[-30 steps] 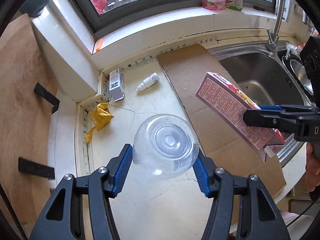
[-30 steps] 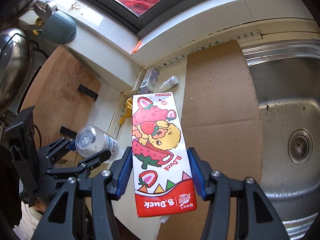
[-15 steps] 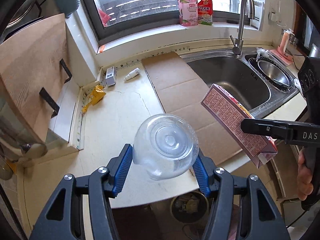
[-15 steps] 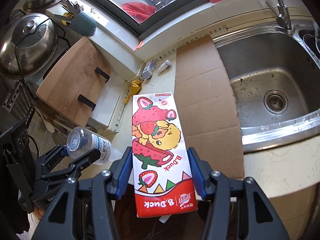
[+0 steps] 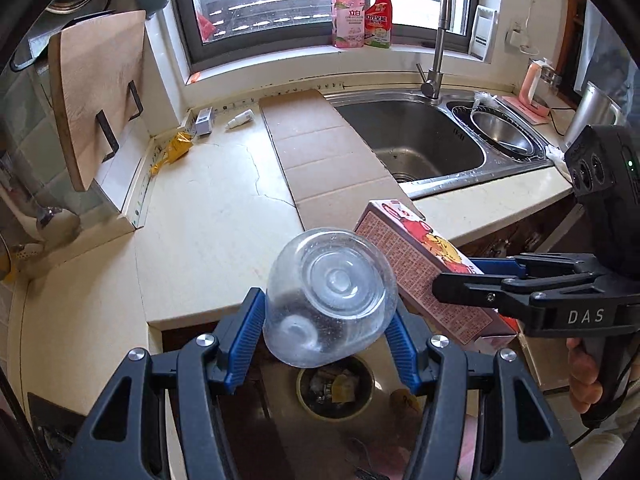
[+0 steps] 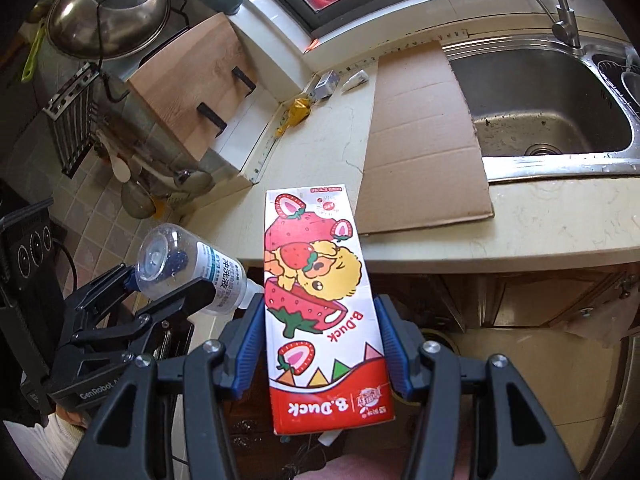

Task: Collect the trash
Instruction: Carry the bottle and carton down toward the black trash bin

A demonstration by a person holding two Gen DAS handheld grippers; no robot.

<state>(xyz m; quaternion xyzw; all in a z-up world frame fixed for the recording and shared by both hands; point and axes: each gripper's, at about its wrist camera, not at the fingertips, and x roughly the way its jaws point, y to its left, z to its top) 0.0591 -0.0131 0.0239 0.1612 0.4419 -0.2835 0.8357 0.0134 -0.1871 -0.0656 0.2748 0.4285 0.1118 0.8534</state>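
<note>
My left gripper (image 5: 326,342) is shut on a clear plastic bottle (image 5: 330,300), its base toward the camera; the bottle also shows in the right wrist view (image 6: 192,268). My right gripper (image 6: 322,344) is shut on a red and white strawberry carton (image 6: 320,280), also in the left wrist view (image 5: 424,276). Both are held off the counter's front edge. A round trash bin (image 5: 336,388) with scraps sits on the floor just below the bottle. A yellow wrapper (image 5: 176,148), a small grey box (image 5: 204,120) and a small white bottle (image 5: 240,119) lie at the counter's back.
A flat cardboard sheet (image 5: 320,152) lies on the cream counter (image 5: 208,220), beside the steel sink (image 5: 416,144). A wooden cutting board (image 5: 96,88) leans at the left. Spray bottles (image 5: 364,12) stand on the windowsill. Cabinet doors (image 6: 520,300) are under the counter.
Both grippers have pulled back from the counter with bottle and carton still held. The counter edge, floor and trash bin have come into view below them.
</note>
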